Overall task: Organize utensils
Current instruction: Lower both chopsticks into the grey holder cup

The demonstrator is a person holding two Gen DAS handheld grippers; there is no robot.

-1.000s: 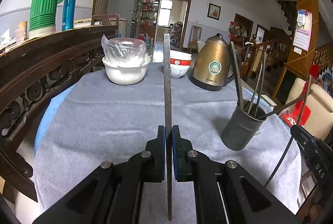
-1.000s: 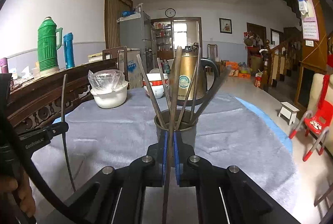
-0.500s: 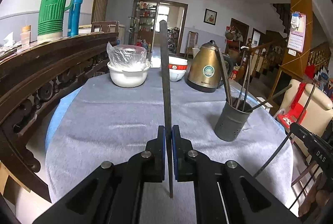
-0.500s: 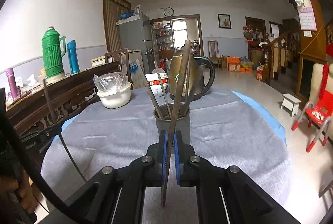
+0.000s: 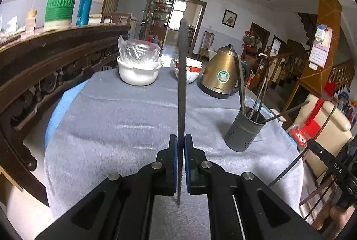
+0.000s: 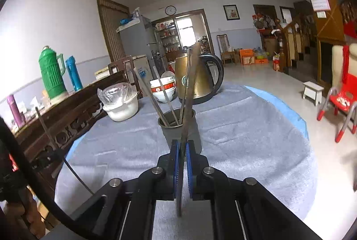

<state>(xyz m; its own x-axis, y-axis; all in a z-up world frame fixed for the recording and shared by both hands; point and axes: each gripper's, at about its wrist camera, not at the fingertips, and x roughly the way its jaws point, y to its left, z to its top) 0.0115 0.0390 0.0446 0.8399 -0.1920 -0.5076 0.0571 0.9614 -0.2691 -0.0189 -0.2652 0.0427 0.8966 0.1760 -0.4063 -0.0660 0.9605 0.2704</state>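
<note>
Both grippers, left (image 5: pixel 180 146) and right (image 6: pixel 183 150), clamped chopsticks; a misaimed insertion risked toppling the holder (image 6: pixel 180 128).

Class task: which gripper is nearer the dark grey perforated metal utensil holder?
Right. The right gripper sits directly before the dark grey perforated metal utensil holder, clamping a dark chopstick; the left gripper is off to its side.

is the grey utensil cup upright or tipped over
Upright: the utensil cup stands on its base on the grey tablecloth, open mouth up, chopsticks leaning inside.
</note>
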